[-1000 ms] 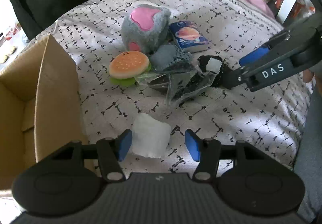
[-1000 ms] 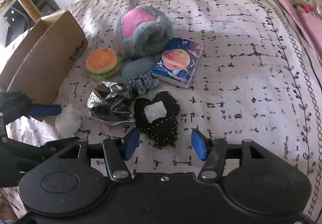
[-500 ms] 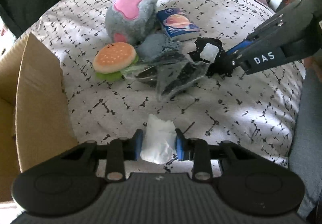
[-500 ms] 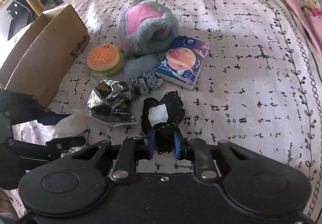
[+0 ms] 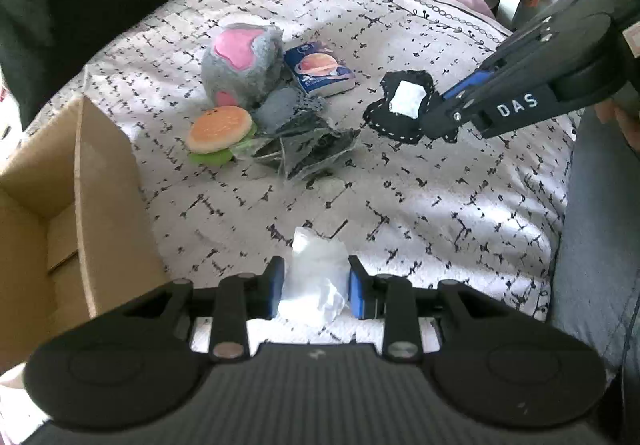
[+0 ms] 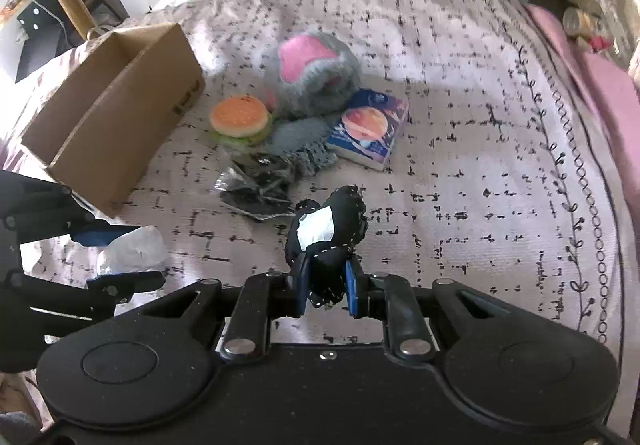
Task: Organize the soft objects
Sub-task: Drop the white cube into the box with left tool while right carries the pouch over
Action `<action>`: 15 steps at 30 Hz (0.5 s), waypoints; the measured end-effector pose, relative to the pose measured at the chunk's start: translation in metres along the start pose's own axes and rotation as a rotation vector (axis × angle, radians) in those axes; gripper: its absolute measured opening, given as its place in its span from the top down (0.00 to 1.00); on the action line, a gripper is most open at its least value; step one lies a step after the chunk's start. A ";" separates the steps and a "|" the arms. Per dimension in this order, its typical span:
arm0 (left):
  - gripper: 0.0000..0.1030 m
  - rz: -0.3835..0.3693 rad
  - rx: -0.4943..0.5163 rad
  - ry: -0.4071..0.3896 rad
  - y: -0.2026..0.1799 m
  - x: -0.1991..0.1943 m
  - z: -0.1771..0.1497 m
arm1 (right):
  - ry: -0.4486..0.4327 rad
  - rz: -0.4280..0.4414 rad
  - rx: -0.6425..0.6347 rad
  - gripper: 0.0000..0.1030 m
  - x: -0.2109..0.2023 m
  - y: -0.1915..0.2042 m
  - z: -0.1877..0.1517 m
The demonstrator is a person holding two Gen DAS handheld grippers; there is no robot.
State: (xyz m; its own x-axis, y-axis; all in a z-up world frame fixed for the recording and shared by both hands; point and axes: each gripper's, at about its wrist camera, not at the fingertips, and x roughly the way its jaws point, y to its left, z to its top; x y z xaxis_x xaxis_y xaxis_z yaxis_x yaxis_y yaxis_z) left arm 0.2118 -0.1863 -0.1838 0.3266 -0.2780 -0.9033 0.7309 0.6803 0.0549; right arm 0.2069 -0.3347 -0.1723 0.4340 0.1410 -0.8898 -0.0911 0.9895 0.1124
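On the bed (image 5: 420, 205), left gripper (image 5: 316, 287) clamps white wad (image 5: 314, 285); right gripper (image 6: 326, 285) clamps black pouch (image 6: 328, 237).

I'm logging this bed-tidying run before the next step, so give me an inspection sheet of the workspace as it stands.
Surface: patterned bedspread, bare on the right.
Job's things: grey-pink plush, burger toy, grey knit piece, crinkled foil bag clustered; open cardboard box beside them.
Clutter: tissue pack against the plush.
Grippers: left tool shut on white wad; right tool shut on black fabric piece, lifted.
Cables: nothing seen.
Surroundings: pink bedding, bottles at the bedside.
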 end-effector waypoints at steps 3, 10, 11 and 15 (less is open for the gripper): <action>0.69 0.011 0.009 -0.012 0.000 -0.013 -0.007 | -0.014 0.003 -0.009 0.82 -0.010 0.008 -0.002; 0.69 0.034 0.008 -0.038 0.006 -0.038 -0.019 | -0.050 0.014 -0.044 0.82 -0.029 0.032 -0.004; 0.69 0.038 0.006 -0.043 0.008 -0.043 -0.021 | -0.057 0.018 -0.047 0.82 -0.032 0.035 -0.004; 0.69 0.055 0.003 -0.061 0.015 -0.059 -0.025 | -0.083 0.030 -0.059 0.82 -0.042 0.048 0.002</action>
State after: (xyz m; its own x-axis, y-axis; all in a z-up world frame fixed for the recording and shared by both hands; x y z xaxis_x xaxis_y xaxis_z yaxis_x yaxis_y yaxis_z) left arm 0.1891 -0.1427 -0.1402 0.4022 -0.2810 -0.8714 0.7125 0.6937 0.1052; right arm 0.1857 -0.2934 -0.1284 0.5032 0.1754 -0.8462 -0.1569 0.9815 0.1101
